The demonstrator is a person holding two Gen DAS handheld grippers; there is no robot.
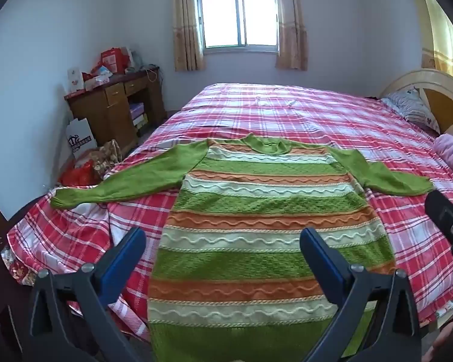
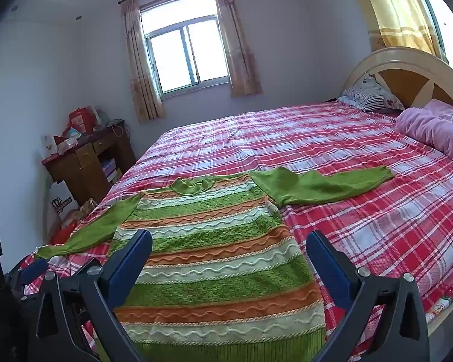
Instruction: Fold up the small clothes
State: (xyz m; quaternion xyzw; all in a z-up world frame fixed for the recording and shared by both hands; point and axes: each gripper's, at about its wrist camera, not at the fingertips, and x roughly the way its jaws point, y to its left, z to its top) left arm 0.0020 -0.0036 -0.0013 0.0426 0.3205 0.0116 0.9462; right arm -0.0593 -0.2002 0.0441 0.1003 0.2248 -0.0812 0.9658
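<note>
Bedroom desk and pillow flank sweater.

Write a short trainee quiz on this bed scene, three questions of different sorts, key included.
1. True or false: the striped sweater is already folded in half.
2. The left tool is: A open, holding nothing; B shut on a sleeve; C shut on the hem.
3. Fill in: the sweater lies on a red plaid ___.

Key: 1 false, it lies flat with both sleeves spread. 2 A. 3 bedsheet.
</note>
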